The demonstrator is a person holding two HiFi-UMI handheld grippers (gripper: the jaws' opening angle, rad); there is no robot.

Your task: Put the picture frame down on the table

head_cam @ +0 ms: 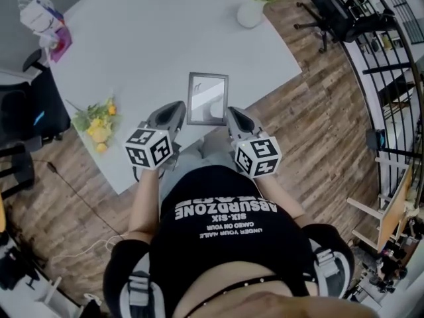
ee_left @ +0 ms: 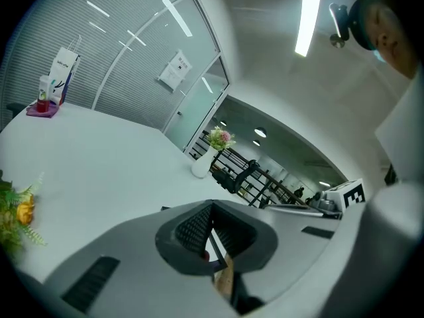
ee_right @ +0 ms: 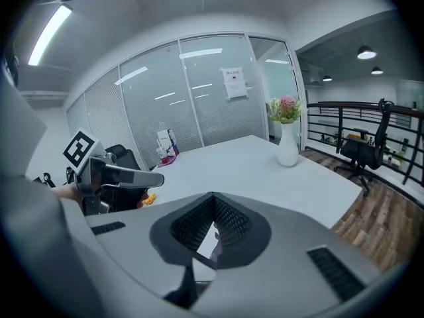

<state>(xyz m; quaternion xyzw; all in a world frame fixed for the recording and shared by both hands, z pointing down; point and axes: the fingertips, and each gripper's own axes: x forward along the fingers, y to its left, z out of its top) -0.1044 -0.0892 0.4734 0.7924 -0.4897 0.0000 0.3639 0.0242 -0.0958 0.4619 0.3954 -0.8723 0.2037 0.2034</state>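
Two grippers share the load: the left gripper (head_cam: 177, 108) is clamped on the left lower edge of the picture frame (head_cam: 207, 99), and the right gripper (head_cam: 232, 114) on its right lower edge. They hold it over the near part of the table (head_cam: 146, 38). Lower both hands at the same rate, keep the frame level, seat it on bare tabletop clear of the edge, and release only once it rests fully.

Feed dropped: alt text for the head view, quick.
Left gripper and right gripper clamp a picture frame by its sides above a white table's near edge. Yellow flowers lie left of it; a white vase stands at the far edge.
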